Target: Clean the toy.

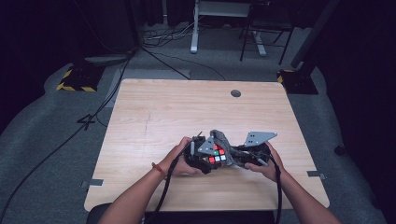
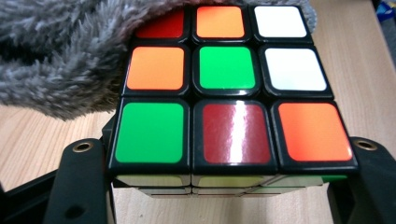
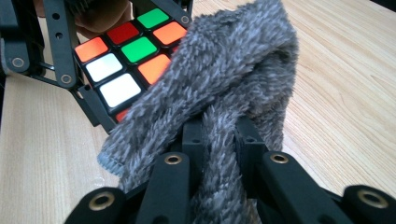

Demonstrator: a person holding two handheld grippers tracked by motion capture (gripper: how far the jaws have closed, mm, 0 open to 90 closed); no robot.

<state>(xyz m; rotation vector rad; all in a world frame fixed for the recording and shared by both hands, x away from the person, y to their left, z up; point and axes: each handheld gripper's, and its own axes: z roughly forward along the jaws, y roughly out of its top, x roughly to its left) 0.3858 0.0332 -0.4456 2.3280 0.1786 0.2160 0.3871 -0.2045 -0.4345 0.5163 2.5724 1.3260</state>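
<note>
Grey cloth (image 3: 219, 79) pinched in right gripper (image 3: 219, 140) drapes over cube (image 2: 229, 93), clamped by left gripper (image 2: 229, 186); a snag could twist cube loose.

My table (image 1: 154, 112) is evenly lit from above; the room around it is dark. My left gripper view shows white glare on the cube (image 2: 233, 126). The grey cloth (image 3: 224, 79) looks slightly soft up close.

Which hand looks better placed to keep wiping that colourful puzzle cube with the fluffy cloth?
Probably the right. Its claw is shut on the grey cloth, which already lies against the cube. The left claw is busy clamping the cube by its sides.
</note>
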